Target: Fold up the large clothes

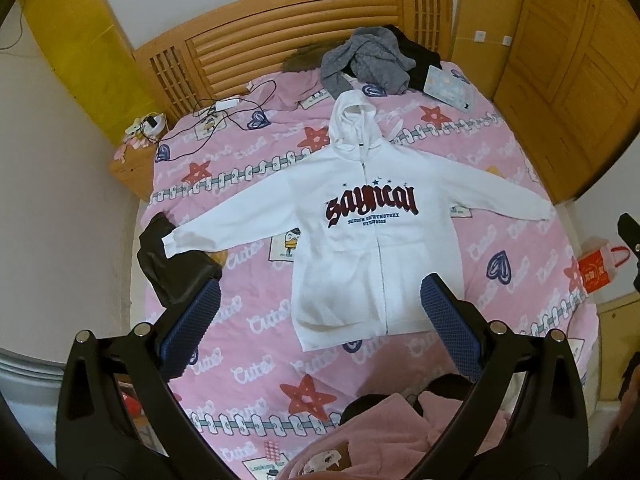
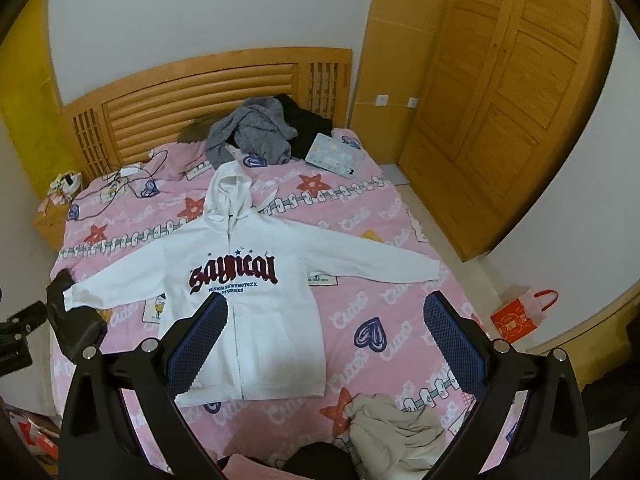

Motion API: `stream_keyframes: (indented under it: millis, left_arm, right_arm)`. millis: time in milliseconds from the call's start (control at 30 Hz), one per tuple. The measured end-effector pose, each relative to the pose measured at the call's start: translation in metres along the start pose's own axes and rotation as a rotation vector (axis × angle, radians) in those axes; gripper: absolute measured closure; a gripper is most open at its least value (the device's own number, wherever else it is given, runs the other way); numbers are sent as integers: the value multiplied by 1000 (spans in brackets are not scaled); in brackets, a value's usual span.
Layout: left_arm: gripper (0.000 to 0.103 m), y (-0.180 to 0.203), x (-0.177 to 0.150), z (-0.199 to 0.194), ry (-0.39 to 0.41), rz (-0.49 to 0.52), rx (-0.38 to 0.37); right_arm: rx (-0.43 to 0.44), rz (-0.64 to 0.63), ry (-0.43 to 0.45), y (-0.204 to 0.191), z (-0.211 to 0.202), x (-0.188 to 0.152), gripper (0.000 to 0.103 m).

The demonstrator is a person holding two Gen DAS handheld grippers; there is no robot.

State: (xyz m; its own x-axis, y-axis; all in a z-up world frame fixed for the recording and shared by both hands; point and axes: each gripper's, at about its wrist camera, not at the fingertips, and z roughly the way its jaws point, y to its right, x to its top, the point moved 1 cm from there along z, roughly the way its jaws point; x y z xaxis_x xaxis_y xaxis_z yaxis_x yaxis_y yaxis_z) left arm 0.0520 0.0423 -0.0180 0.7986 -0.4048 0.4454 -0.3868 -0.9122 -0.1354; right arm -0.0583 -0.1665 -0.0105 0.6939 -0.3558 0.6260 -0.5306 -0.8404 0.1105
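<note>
A white zip hoodie (image 1: 360, 240) with dark red lettering lies flat, front up, on the pink bed sheet (image 1: 248, 320), both sleeves spread out and the hood toward the headboard. It also shows in the right wrist view (image 2: 256, 300). My left gripper (image 1: 320, 300) is open and empty, held above the hoodie's lower hem. My right gripper (image 2: 324, 316) is open and empty, held above the hoodie's lower right side. Neither touches the cloth.
A grey garment (image 1: 368, 62) and black clothes lie by the wooden headboard (image 1: 280, 28), next to a laptop (image 1: 448, 86). A black bag (image 1: 172, 264) lies under the left cuff. Cables (image 1: 224, 116) lie at the far left. A beige garment (image 2: 396, 428) lies near the foot. A wardrobe (image 2: 500, 92) stands to the right.
</note>
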Motion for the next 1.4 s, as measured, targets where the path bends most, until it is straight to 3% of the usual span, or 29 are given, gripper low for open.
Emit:
stream_keyframes:
  millis: [133,300,400,500,567,667,800,833,900,1000,1133,1333,1400]
  left_arm:
    - [5,-5,3,0,-3,-14,-11]
    - [5,-1,11,1,-4,-74,41]
    - [5,1,22,6,-12,-130,64]
    - [5,-13,33,19,0,-231,36]
    - [5,-34,36,32,5,-322,8]
    - [5,-89,33,53,32,-526,7]
    - [5,-174,10,85,78,-747,134]
    - [5,-189,6,93,95,-773,125]
    - [5,-228,-7,123,105,-848,45]
    - [5,-285,-18,189,-28,-924,-50]
    - [5,-364,-28,275,-125,-950,-3]
    - [5,-465,-43,437,-246,-1047,-99]
    - [5,-486,-51,495,-323,-1066,-136]
  right_arm:
    - [7,-32,-7,-4,4,4,7]
    - [48,-43,-7,9,18,7,7]
    - [75,-55,-6,23,34,15,7]
    - [90,-73,-13,36,54,27,7]
    - [64,-92,14,41,63,37,7]
    - [53,-152,155,39,69,50,7]
    - [75,-266,222,3,91,61,7]
    - [92,-280,214,-9,99,64,7]
    - [130,-293,189,-32,113,69,7]
    - [168,-290,158,-81,139,75,7]
    - [176,-267,104,-144,173,83,7]
    - [188,-253,22,-255,251,79,7]
    - [190,-257,-12,-288,281,69,7]
